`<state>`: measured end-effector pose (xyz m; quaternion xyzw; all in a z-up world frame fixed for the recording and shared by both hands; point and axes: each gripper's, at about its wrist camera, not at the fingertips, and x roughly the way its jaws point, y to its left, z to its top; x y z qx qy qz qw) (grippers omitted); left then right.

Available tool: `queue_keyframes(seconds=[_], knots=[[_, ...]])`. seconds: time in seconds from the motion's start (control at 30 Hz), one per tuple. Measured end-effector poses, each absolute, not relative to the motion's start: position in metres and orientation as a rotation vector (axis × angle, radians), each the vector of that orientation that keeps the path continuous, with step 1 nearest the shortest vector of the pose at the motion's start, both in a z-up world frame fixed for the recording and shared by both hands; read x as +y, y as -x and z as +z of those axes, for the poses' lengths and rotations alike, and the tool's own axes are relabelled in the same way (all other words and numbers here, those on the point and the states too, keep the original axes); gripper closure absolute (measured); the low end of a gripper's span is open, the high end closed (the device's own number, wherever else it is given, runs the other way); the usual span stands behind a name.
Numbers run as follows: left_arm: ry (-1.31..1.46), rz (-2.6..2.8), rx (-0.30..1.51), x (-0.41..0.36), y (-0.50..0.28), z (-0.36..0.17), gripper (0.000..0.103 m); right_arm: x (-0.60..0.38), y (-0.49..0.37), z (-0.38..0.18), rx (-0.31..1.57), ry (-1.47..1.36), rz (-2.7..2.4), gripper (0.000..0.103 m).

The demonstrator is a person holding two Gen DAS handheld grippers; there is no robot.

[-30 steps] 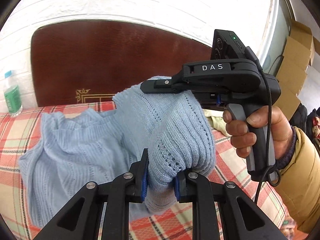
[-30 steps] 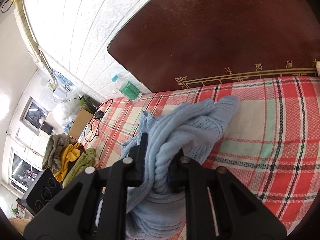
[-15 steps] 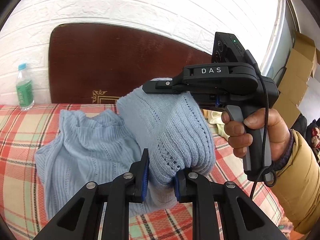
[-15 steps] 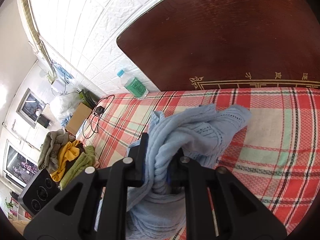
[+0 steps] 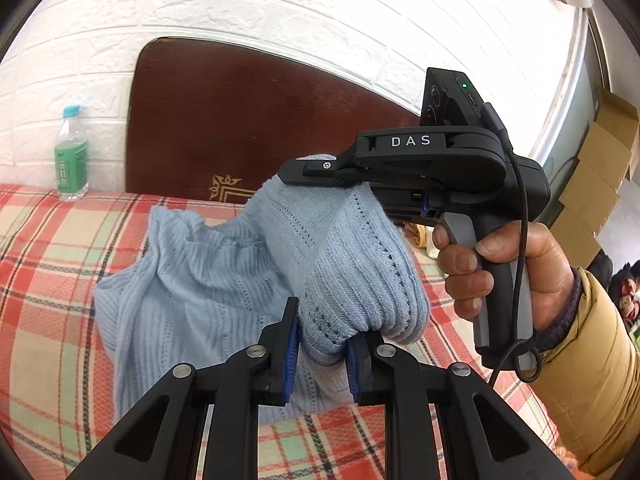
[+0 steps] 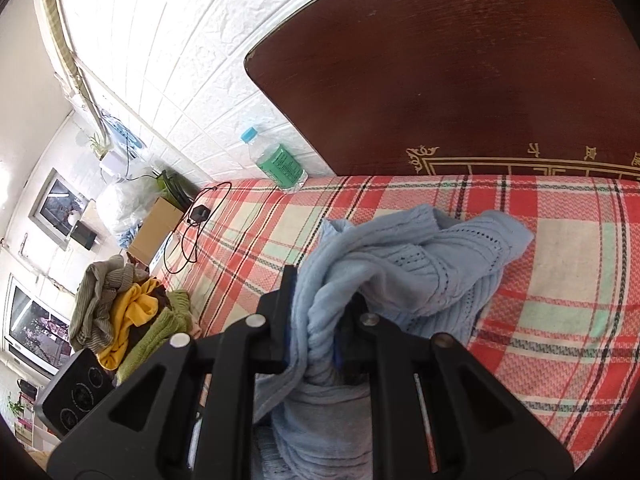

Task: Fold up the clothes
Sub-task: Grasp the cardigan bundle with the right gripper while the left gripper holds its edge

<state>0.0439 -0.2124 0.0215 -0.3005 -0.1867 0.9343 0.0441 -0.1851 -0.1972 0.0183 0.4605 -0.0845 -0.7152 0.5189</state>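
Both clamped on bunched blue sweater [image 5: 224, 280]: left gripper [image 5: 322, 344], right gripper [image 6: 316, 332]. Thick wad could slip out, or fold ends up lumpy.

Sweater [image 5: 224, 280]: pale blue, ribbed knit. Bed cover [image 6: 560, 280]: red, cream, mint plaid. Headboard [image 5: 240, 120]: dark brown, gold trim.

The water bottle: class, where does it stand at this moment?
In the left wrist view the water bottle stands upright at far left on the plaid bedcover, against the white brick wall, just left of the dark headboard.
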Motion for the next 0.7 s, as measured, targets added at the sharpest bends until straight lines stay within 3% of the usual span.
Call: queue_keyframes(seconds=[0.7], knots=[[0.925,2.857,-0.691,-0.253,-0.065,0.010,0.084,-0.252,0.170,-0.003,-0.210,-1.166,-1.673,0.088]])
